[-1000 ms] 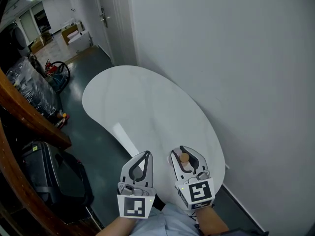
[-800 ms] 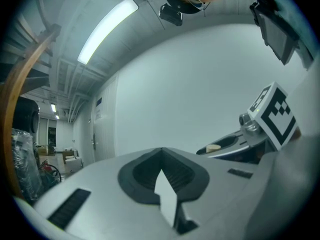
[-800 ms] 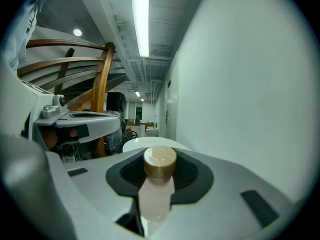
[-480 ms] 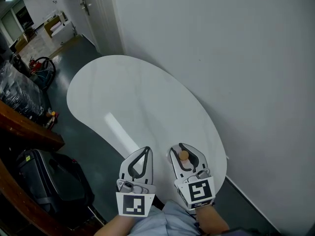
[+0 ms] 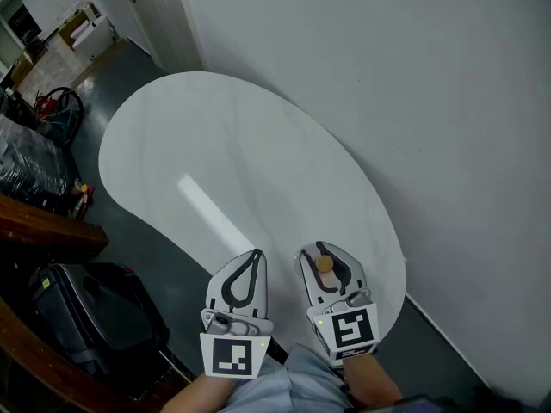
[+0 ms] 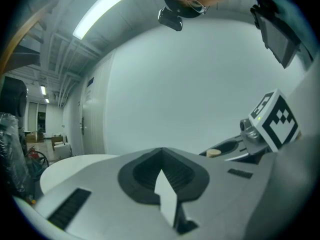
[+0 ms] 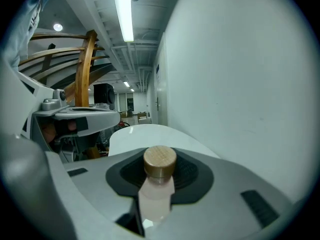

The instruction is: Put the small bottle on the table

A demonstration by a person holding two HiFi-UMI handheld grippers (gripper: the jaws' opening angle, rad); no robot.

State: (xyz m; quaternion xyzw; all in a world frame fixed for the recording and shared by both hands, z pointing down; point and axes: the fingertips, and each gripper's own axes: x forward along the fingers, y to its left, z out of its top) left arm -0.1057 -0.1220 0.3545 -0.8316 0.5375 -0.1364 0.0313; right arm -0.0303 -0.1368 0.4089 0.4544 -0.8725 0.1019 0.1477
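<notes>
— Where does the head view sit?
— High above the bench point(image 5: 215, 162), looking steeply down.
— And both gripper views?
— Low at the bench's near end, facing along it; all three share its top.

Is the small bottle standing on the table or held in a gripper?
Held: the right gripper's jaws clamp the small bottle's body, over the table's near end.

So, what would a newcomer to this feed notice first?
Probably the cork-topped bottle, pinched upright in the right gripper over the near end of the table. Next comes that big white oval table itself, set against the pale wall. The left gripper, alongside the right one, is shut on nothing.
</notes>
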